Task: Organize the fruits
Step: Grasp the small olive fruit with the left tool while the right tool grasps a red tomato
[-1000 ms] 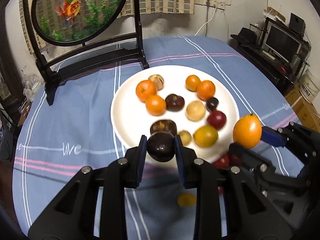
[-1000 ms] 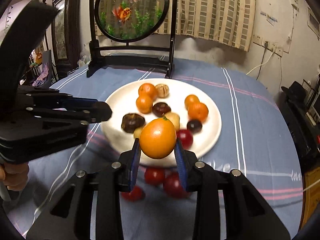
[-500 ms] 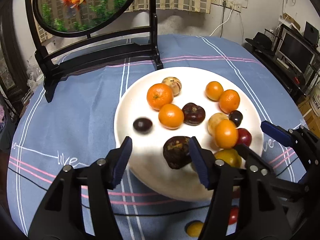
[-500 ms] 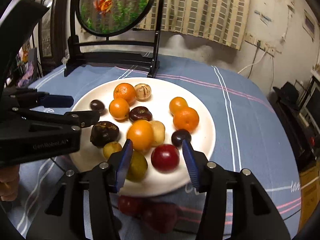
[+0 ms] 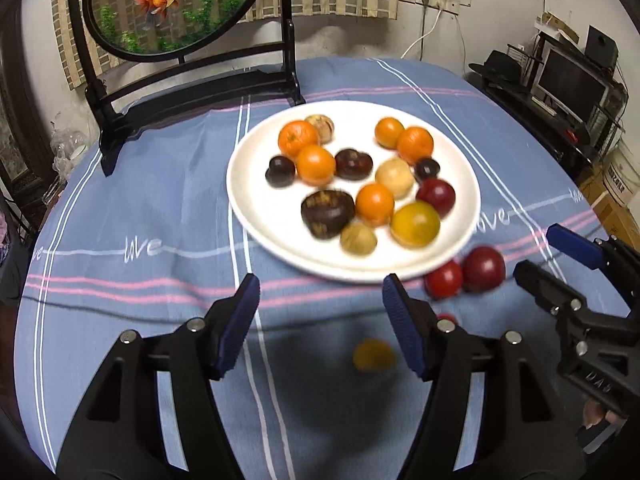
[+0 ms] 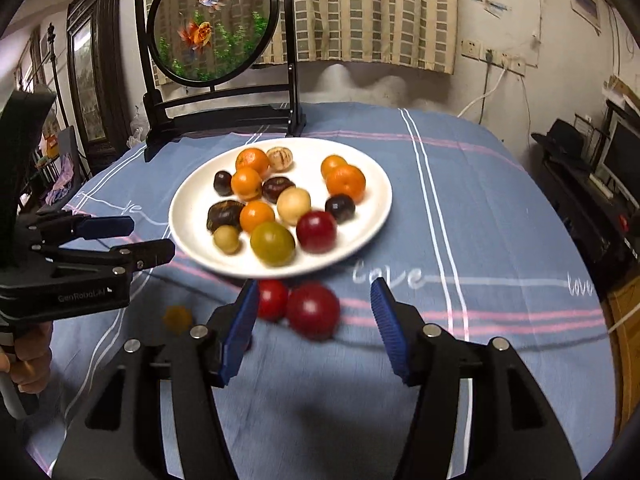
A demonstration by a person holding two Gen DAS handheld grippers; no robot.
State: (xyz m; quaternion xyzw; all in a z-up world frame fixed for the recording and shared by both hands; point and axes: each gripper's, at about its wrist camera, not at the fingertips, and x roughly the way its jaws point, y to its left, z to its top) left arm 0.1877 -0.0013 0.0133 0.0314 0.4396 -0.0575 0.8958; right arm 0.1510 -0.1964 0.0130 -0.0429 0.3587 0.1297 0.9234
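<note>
A white plate (image 5: 256,216) (image 6: 360,232) on the blue striped cloth holds several oranges, dark plums, pale and red fruits. Among them lie a small dark plum (image 5: 280,170) (image 6: 223,182) and an orange (image 5: 375,204) (image 6: 257,216). My left gripper (image 5: 319,284) (image 6: 154,234) hovers over the cloth short of the plate's near rim, jaws opening, nothing between them. My right gripper (image 6: 314,285) (image 5: 536,251) is opening too, above two red fruits (image 6: 312,310) (image 5: 484,268) that rest on the cloth untouched. A small yellow fruit (image 5: 374,355) (image 6: 177,318) lies on the cloth.
A round goldfish screen on a black stand (image 5: 192,80) (image 6: 216,112) rises behind the plate. A monitor and shelves (image 5: 568,80) stand off the table's right side. A hand (image 6: 24,364) grips the left tool's handle.
Both grippers went from shut to open: the left let go of a dark plum, the right of an orange, and both fruits now lie on the plate. Both grippers drew back toward the near edge.
</note>
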